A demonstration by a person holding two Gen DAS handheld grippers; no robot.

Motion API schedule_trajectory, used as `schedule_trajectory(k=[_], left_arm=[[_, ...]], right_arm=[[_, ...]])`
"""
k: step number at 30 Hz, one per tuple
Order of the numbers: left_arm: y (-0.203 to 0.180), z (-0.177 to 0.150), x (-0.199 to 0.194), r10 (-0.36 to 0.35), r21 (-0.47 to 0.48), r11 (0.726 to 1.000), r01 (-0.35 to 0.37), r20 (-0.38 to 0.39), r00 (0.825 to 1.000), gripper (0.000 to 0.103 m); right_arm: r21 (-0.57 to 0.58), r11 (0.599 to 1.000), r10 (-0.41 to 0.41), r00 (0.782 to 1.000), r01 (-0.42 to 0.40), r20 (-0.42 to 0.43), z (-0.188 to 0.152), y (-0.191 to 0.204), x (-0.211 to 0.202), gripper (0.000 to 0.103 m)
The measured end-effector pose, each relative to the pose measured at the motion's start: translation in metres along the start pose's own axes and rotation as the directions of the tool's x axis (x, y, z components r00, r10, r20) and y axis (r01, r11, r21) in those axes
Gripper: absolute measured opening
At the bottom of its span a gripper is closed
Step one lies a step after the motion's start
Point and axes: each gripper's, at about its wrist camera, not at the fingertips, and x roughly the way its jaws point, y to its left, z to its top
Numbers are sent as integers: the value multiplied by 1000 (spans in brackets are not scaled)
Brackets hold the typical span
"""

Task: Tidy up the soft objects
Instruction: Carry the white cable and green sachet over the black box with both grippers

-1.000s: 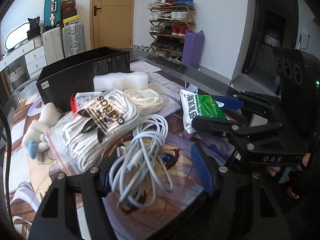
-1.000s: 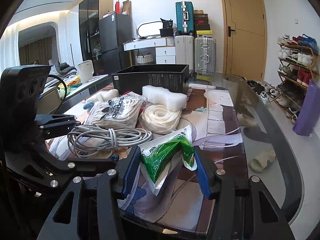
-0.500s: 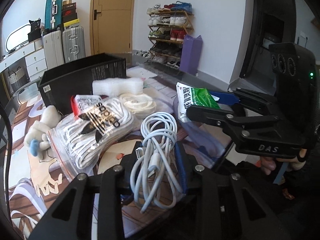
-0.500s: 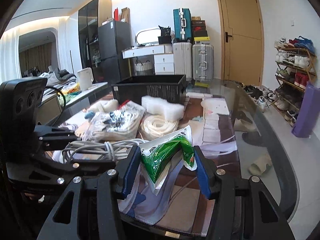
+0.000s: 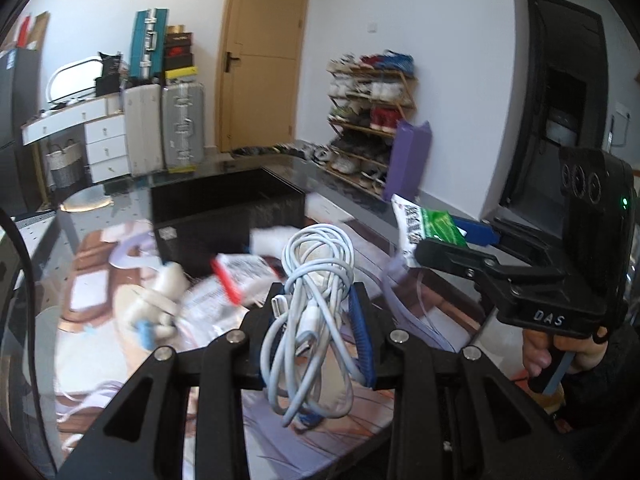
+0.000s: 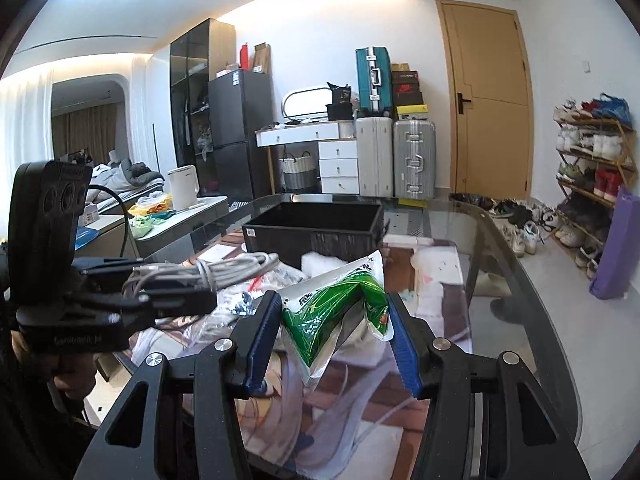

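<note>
A pale grey-white coiled cable bundle (image 5: 312,312) is being shown; a green-and-white printed plastic pouch (image 6: 340,312), a black rectangular bin (image 6: 316,228).

Both wrist views close above table, facing black bin (image 5: 224,204) (image 6: 314,226); shared.

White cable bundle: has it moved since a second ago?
Yes. The white cable bundle, clamped in the left gripper, rose off the table mat toward the black bin.
</note>
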Motion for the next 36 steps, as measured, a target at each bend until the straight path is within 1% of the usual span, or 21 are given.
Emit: schedule_trajectory(k=[8,16,27,36], left_arm=[[29,17,-1,93,-40,995,-91,54,994,31],[49,32,11,155,-67,986,-150,81,985,31],[76,52,39,195,-98,977,-188,66,979,31],[88,66,65,205,-131,971,-198,42,978,31]], right_arm=[[-36,999,22,1000,-22,10,28,5,21,53],[-58,998,40,999,-39,4,47,4,48,53],[-54,997,49,999,-49,9,76,-4,84,53],[-35,998,57,998,-58,-26,92,-16,124,53]])
